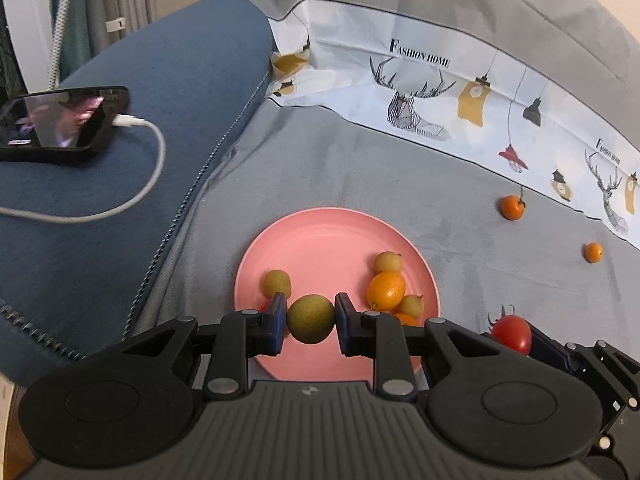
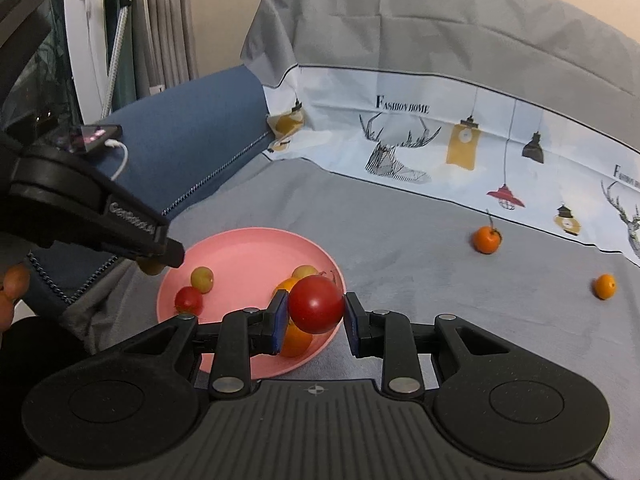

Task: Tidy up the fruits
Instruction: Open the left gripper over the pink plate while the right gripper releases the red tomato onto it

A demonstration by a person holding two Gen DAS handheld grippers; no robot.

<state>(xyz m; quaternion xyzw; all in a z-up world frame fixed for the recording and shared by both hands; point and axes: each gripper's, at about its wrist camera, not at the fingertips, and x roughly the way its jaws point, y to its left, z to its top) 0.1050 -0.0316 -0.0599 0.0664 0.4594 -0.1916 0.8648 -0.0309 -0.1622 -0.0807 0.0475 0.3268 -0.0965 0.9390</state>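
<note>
Both grippers are loaded and poised at the pink plate (image 1: 320,232), which sits low in the middle of the left wrist view on the grey sofa cover (image 1: 360,168). The left gripper (image 1: 311,320) has its jaws pinching a greenish-yellow round fruit (image 1: 311,319) squarely between the blue pads, held just above the near part of the plate, presumably so it can be dropped among the fruit already gathered there. The right gripper (image 2: 316,312) has its jaws pressed onto a red cherry tomato (image 2: 316,309), carried over the plate's right-hand rim in its own view; the same tomato shows at the lower right of the left wrist view.

On the plate lie a kumquat (image 1: 386,290), three small greenish fruits and, seen from the right wrist, another small red tomato (image 2: 189,299). Two orange fruits are not yet collected: a stemmed tangerine (image 1: 512,207) at the right of the frame near the printed fabric border (image 1: 440,92), and a smaller one (image 1: 593,252) lower right, well apart from the plate.

A phone (image 1: 60,120) on a white charging cable rests on the blue armrest at upper left, out of the way.

I'd judge the job over halfway done.
</note>
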